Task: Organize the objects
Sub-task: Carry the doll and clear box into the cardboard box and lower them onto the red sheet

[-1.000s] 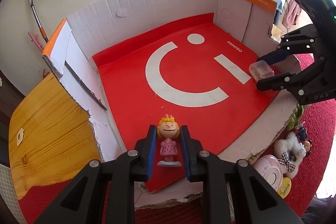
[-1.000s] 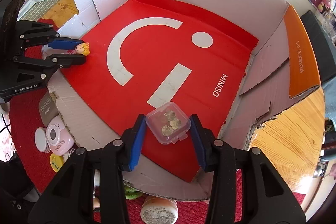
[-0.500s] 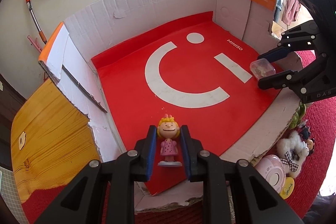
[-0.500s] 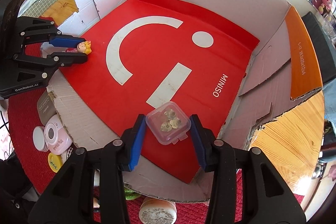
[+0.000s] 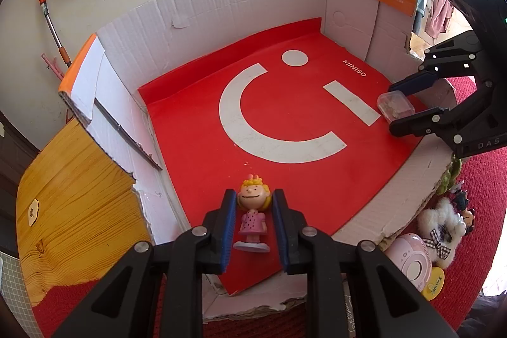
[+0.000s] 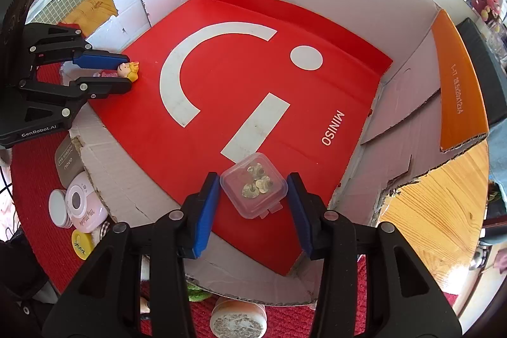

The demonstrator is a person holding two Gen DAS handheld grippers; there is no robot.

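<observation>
Over the red mat (image 5: pixel 196 129), I'm pinching the light, rigid figurine (image 5: pixel 253 211) by its head in the left gripper (image 5: pixel 253 224), while the right gripper (image 6: pixel 253 205) is straddling the slick plastic box (image 6: pixel 254 184), apparently without pressing.

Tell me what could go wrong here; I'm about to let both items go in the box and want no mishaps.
1. The figurine, pinched by the left gripper, stands on a small base at the box's torn front edge; released carelessly, it may topple.
2. The clear case between the right gripper fingers holds small loose pieces; a drop could pop its lid.
</observation>
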